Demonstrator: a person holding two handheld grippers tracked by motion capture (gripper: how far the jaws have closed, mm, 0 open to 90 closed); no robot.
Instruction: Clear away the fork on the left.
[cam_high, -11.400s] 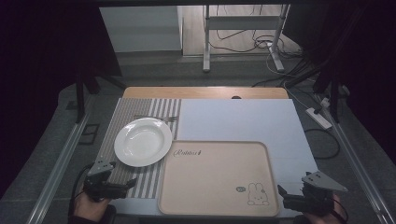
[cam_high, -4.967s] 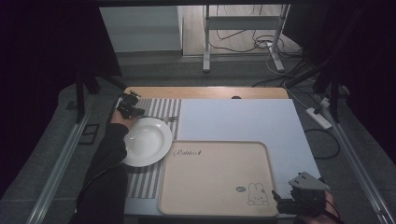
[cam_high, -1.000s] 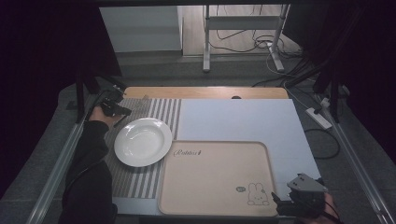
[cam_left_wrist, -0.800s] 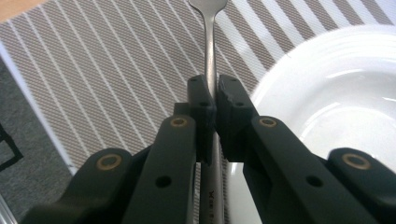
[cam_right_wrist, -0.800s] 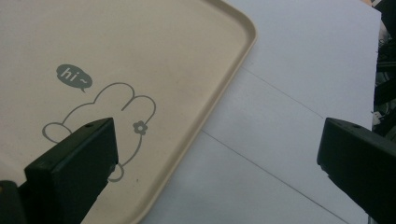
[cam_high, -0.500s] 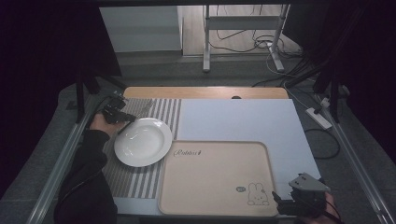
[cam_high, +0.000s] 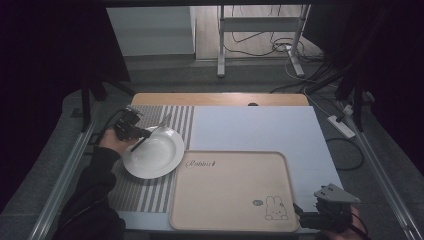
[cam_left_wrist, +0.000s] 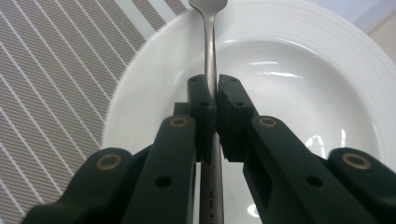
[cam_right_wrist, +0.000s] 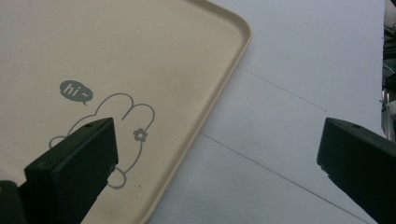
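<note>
Slippage is the risk: the left gripper (cam_left_wrist: 210, 100) clamps a fork (cam_left_wrist: 211, 56) by its thin handle over the white plate (cam_left_wrist: 327, 70); the right gripper (cam_right_wrist: 217, 154) sits agape.

The high view is dim and slightly grainy, with both sides of the room falling into near black while soft, even light reaches the table (cam_high: 250, 125) and the floor behind it. In the left gripper view the light is brighter, with white glare streaks on the glossy plate (cam_left_wrist: 299, 93), and the black jaws nearest the lens look soft. The right gripper view is evenly lit and fairly sharp, with blurred jaw tips.
</note>
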